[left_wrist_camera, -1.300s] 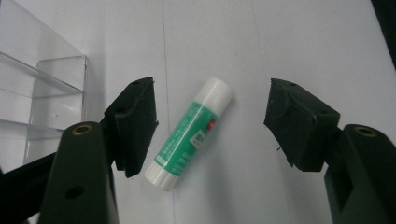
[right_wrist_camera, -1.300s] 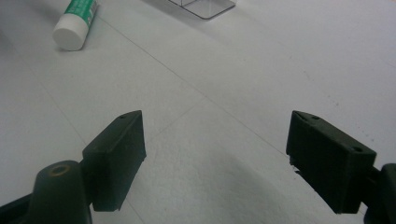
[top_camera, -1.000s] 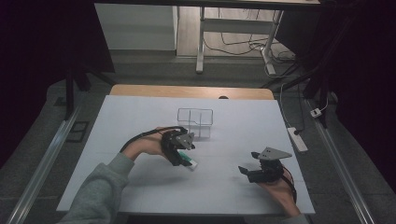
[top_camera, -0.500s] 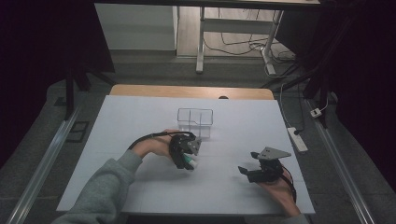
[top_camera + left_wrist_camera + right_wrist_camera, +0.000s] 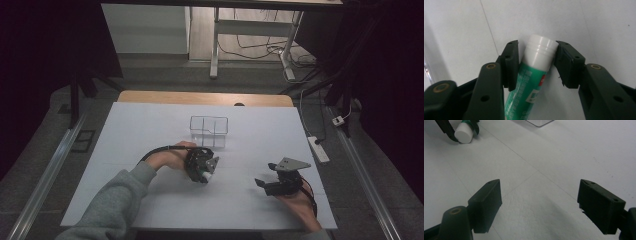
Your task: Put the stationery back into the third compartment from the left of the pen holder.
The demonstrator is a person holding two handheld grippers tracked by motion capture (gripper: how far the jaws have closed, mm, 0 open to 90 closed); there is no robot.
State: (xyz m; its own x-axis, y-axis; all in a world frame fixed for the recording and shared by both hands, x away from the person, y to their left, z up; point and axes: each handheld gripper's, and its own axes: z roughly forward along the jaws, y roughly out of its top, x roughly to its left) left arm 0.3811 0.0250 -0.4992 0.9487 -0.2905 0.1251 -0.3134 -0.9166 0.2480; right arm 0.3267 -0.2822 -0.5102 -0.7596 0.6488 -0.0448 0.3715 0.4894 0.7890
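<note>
Near table centre, I'm closing my left gripper [image 5: 537, 58] on the green glue stick [image 5: 530, 85] lying on the white table [image 5: 150, 130]; jaws have just been narrowing, pads touching its white cap [image 5: 541, 51]. Should grip lower, squarely. Right gripper [image 5: 539, 205] is idling open.

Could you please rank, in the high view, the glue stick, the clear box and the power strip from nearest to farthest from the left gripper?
1. Glue stick: between the jaws of the left gripper, which have just been closing on it and now touch it.
2. Clear box: just beyond, toward the table's far edge.
3. Power strip: off the table's right side, on the floor.
</note>
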